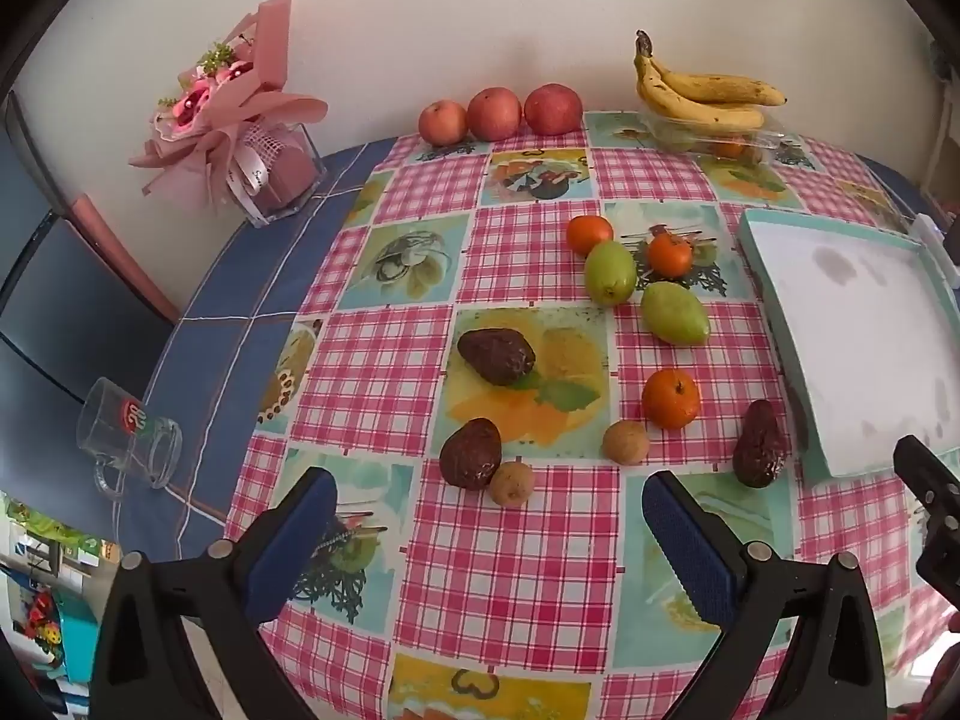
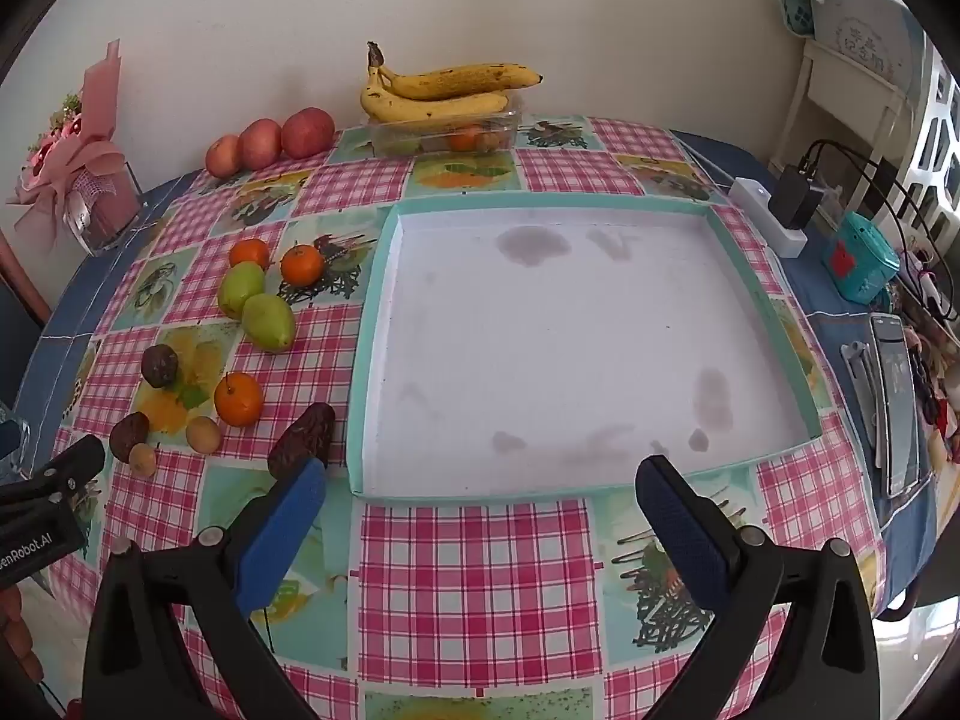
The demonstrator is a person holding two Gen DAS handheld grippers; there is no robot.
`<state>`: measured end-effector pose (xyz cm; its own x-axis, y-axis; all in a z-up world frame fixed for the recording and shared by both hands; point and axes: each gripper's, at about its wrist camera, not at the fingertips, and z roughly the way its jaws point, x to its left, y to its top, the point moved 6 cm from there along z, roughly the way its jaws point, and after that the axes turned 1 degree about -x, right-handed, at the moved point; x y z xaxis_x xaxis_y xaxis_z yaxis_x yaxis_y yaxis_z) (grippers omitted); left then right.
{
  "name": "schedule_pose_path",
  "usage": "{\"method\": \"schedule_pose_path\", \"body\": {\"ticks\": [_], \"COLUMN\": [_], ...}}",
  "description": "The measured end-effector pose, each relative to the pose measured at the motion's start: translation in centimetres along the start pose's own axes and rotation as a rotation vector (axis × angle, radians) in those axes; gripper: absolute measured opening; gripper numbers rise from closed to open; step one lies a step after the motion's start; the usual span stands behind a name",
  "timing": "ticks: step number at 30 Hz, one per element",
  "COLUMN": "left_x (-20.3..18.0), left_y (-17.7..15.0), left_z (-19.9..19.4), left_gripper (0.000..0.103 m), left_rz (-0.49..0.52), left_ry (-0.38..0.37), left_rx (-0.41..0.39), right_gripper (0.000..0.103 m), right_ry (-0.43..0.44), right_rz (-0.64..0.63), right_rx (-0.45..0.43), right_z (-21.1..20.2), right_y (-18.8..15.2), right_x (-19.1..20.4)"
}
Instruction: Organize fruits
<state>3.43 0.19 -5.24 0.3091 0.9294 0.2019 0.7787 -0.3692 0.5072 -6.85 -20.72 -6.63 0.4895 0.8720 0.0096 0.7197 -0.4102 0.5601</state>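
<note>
Loose fruit lies on the checked tablecloth: three dark avocados (image 1: pixel 495 355), three oranges (image 1: pixel 671 398), two green mangoes (image 1: pixel 674 312) and two small brown fruits (image 1: pixel 625 443). A shallow white tray with a teal rim (image 2: pixel 384 324) sits to their right, with nothing in it. My left gripper (image 1: pixel 489 516) is open and empty, hovering near the table's front edge just short of the fruit. My right gripper (image 2: pixel 480 495) is open and empty in front of the tray's near rim. One avocado (image 2: pixel 303 438) lies beside its left finger.
Three red apples (image 1: pixel 498 114) and bananas on a clear plastic box (image 1: pixel 702 96) stand at the back by the wall. A pink bouquet in a glass holder (image 1: pixel 240 114) and a tipped glass mug (image 1: pixel 129 438) are at left. A power strip, charger and phones (image 2: pixel 894 396) are at right.
</note>
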Motion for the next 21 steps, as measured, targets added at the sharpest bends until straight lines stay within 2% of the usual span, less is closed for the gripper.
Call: {"method": "schedule_pose_path", "body": {"ticks": [5,6,21], "left_x": [0.61,0.3,0.44], "left_y": [0.25,-0.31,0.06], "left_z": [0.41,-0.25,-0.32], "left_gripper": [0.103,0.103,0.103], "left_rz": [-0.039,0.001,0.006], "left_ry": [0.008,0.02,0.032], "left_rx": [-0.005,-0.022,-0.013], "right_gripper": [0.103,0.103,0.103], "right_ry": [-0.004,0.007,0.012], "right_rz": [0.002,0.004,0.003], "right_rx": [-0.024,-0.016,-0.011], "right_z": [-0.04,0.04,-0.09], "right_y": [-0.13,-0.07,0.1], "right_x": [0.17,0.07,0.25]}}
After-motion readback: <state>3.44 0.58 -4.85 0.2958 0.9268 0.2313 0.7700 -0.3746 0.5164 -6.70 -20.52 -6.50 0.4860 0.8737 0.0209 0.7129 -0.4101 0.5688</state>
